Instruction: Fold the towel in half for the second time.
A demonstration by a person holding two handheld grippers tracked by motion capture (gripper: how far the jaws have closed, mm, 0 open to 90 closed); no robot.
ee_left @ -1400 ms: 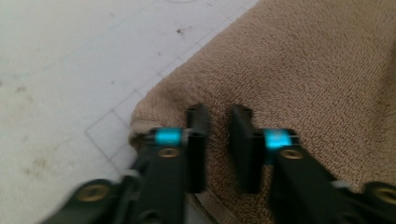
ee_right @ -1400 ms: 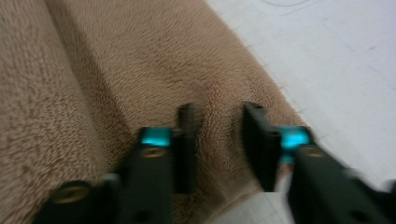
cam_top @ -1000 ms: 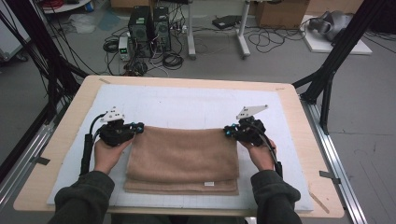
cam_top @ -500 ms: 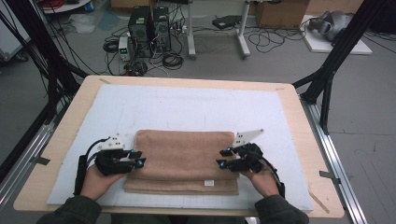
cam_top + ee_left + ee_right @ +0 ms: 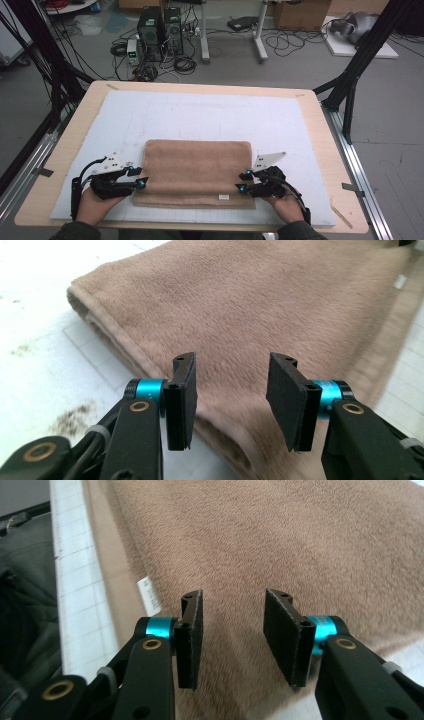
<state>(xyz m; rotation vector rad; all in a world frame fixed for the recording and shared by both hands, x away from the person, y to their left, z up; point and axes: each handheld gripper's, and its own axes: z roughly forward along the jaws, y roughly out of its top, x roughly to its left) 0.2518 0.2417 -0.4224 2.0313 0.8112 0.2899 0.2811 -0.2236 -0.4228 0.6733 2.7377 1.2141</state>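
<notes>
A tan, fuzzy towel (image 5: 195, 170) lies folded flat on the near half of the desk (image 5: 65, 150), on its white mat (image 5: 210, 115). The upper layer sits slightly back, leaving the lower layer's near edge exposed, with a small white label (image 5: 224, 197) there.

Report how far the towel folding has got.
Done: the brown towel lies folded over itself on the white mat, its top layer stopping short of the near edge. In hand: the left gripper and right gripper have just been opening, with nothing between their jaws. Left, probably: another fold or squaring the edges.
</notes>
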